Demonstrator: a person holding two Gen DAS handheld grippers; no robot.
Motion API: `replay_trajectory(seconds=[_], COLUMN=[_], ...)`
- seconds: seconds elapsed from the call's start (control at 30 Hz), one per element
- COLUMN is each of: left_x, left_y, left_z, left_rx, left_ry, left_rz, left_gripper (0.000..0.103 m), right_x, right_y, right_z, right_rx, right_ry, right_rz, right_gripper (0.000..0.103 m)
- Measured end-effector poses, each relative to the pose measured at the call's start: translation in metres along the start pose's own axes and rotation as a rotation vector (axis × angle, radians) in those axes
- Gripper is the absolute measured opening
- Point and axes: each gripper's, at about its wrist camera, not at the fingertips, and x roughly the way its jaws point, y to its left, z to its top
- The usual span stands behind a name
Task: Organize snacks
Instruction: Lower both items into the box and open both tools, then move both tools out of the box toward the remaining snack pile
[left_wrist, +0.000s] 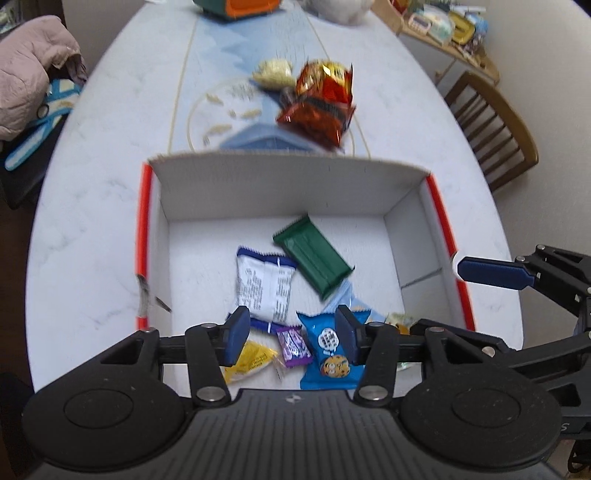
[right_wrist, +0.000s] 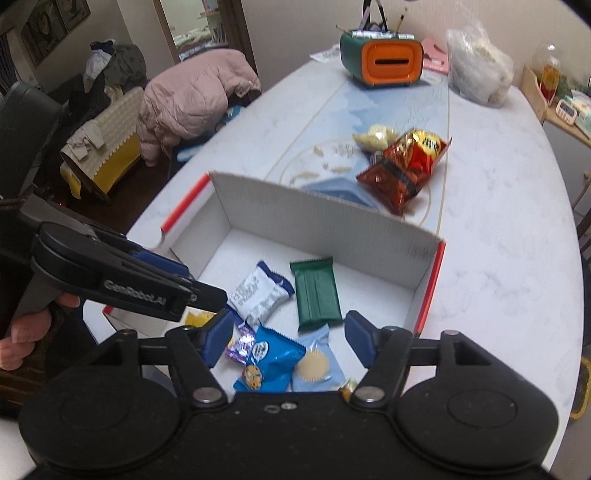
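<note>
A white cardboard box (left_wrist: 280, 192) with red edges stands on the table and holds several snacks. Among them are a green bar (left_wrist: 312, 260), a white and blue packet (left_wrist: 264, 282), a blue cookie packet (left_wrist: 327, 350), a purple sweet (left_wrist: 293, 343) and a yellow packet (left_wrist: 251, 360). My left gripper (left_wrist: 291, 334) hangs open above the box's near end, nothing between its pads. My right gripper (right_wrist: 288, 332) is open too, above the blue cookie packet (right_wrist: 273, 363) and a pale blue biscuit packet (right_wrist: 317, 365). Beyond the box lie red chip bags (right_wrist: 404, 166) and a pale snack packet (right_wrist: 375, 136).
An orange and green holder (right_wrist: 382, 61) and a clear plastic bag (right_wrist: 478, 68) stand at the table's far end. A pink jacket (right_wrist: 188, 99) lies over a seat on the left, a wooden chair (left_wrist: 491, 129) is on the right. A hand (right_wrist: 22, 332) holds the left gripper.
</note>
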Motion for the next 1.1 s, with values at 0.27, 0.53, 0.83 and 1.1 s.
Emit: replay_trajectory(seconds=[0.27, 0.53, 0.83, 1.1], left_x=[-0.039, -0.069, -0.097, -0.125], left_y=[-0.002, 0.004, 0.013, -0.001], left_z=[0.013, 0.034, 0.072, 0.121], left_rx=[0.028, 0.013, -0.020, 0.008], left_ry=[-0.110, -0.207, -0.294, -0.390], left_rz=[0.030, 0.052, 0.069, 0.105], left_gripper=[0.056, 0.065, 0.069, 0.074], right_x=[-0.018, -0.031, -0.041, -0.060], right_y=[0.002, -0.005, -0.020, -0.048], right_z=[0.015, 0.035, 0.067, 0.113], right_rx=[-0.022, -0.036, -0.058, -0.052], right_ry=[-0.068, -0.127, -0.193, -0.311], right_rz=[-0.024, -0.044, -0.055, -0.071], right_gripper=[0.083, 0.087, 0.088, 0.103])
